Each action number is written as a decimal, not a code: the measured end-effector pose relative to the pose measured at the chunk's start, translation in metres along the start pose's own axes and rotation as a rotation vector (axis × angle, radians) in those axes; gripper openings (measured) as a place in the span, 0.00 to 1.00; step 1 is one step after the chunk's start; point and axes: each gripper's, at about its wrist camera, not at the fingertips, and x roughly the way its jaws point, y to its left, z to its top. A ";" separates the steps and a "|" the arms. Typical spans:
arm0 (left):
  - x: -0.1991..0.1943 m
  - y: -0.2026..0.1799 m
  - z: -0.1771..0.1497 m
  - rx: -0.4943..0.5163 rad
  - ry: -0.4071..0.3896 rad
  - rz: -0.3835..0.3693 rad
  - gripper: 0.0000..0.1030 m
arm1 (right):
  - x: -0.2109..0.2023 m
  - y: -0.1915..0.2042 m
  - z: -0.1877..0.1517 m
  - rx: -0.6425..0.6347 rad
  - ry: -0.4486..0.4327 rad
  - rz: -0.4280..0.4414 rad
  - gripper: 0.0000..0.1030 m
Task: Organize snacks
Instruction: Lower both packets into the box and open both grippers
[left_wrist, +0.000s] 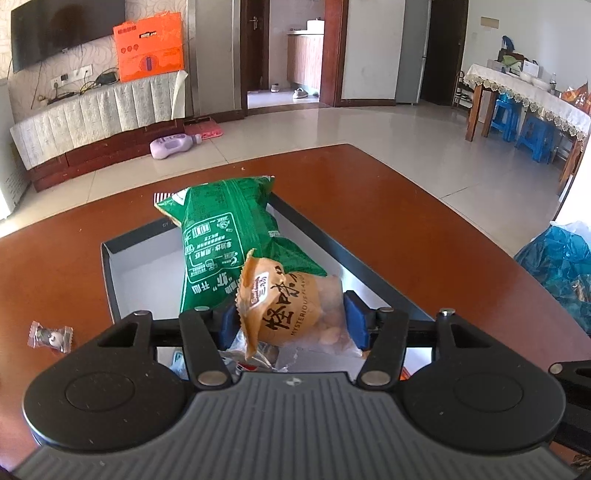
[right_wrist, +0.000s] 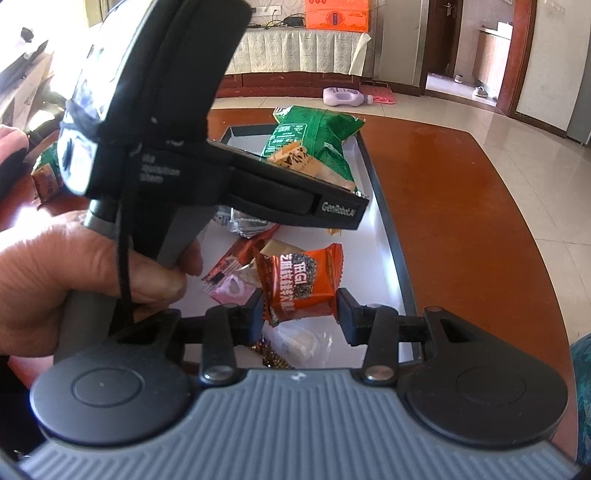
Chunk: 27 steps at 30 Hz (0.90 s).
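The left hand-held gripper (left_wrist: 291, 319) sits low in the centre of the left wrist view, its blue pads pressed against both sides of a tan peanut packet (left_wrist: 295, 310), pinching it upright above the tray. That hold probably keeps the packet clear of the pile until a spot is chosen.

In the right wrist view, the right hand-held gripper (right_wrist: 301, 308) occupies the lower centre, its fingers closed on the two edges of an orange snack packet (right_wrist: 301, 282), lifted just over the tray floor. The person's left hand (right_wrist: 92, 280) grips the other tool's handle at the left of that frame.

Beyond both tools lies a shallow dark-rimmed tray (right_wrist: 388, 236) with a white floor, standing on the reddish-brown counter (right_wrist: 461, 192). A large green bag (left_wrist: 229, 240) leans across the tray's far end, one end overhanging the rim. Small wrapped sweets (right_wrist: 236, 284) lie loose on the tray floor under the tools.

One wrapped candy (left_wrist: 50, 334) remains on the counter, at the left of the left wrist view, outside the tray and seemingly not yet gathered.
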 end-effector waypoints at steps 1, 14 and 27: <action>0.000 0.001 0.000 -0.004 -0.005 0.007 0.65 | 0.001 0.000 0.000 0.000 0.001 -0.002 0.42; -0.019 0.004 -0.004 -0.020 -0.050 0.031 0.82 | 0.006 0.009 -0.001 -0.017 0.026 -0.040 0.47; -0.073 0.012 -0.005 -0.029 -0.120 0.038 0.84 | -0.006 0.015 -0.003 -0.018 -0.021 -0.049 0.56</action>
